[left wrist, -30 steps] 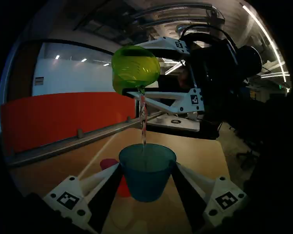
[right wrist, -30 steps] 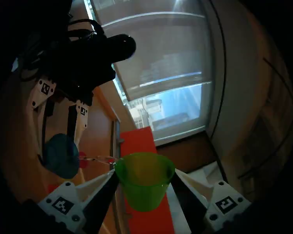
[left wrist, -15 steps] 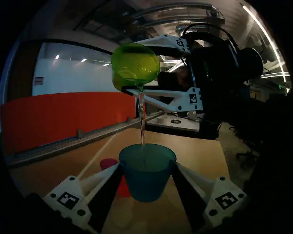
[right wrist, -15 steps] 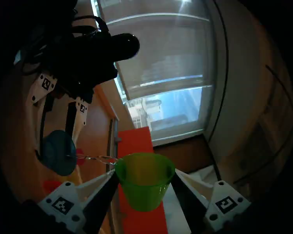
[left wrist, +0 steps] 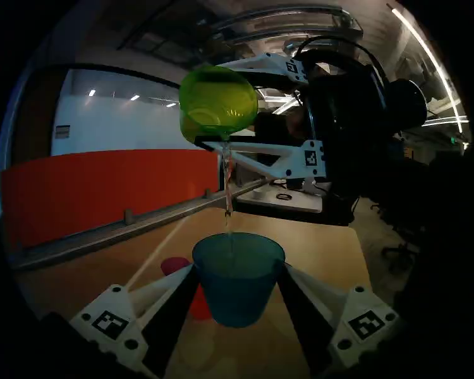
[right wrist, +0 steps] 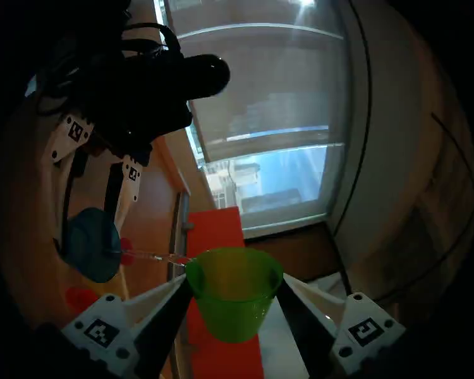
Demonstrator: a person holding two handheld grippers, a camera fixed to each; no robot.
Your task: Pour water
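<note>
My left gripper (left wrist: pixel 238 287) is shut on a blue cup (left wrist: pixel 238 278), held upright above the wooden table (left wrist: pixel 319 249). Above it, the right gripper (left wrist: pixel 234 104) holds a green cup (left wrist: pixel 218 104) tipped over on its side. A thin stream of water (left wrist: pixel 227 189) falls from the green cup's rim into the blue cup. In the right gripper view, the right gripper (right wrist: pixel 235 297) is shut on the green cup (right wrist: pixel 234 290), water (right wrist: pixel 150 256) runs from its rim to the blue cup (right wrist: pixel 91 245), and the left gripper (right wrist: pixel 91 218) holds that cup.
A red cup (left wrist: pixel 189 287) stands on the table just behind the blue cup, partly hidden. An orange partition (left wrist: pixel 104 189) with a metal rail (left wrist: pixel 142 218) borders the table's far side. A round white object (left wrist: pixel 281 197) lies at the far end. Large windows (right wrist: pixel 268 126) fill the right gripper view.
The green cup has tipped a little further and risen slightly. The water stream has thinned and now breaks just above the blue cup. The blue cup has stayed still.
</note>
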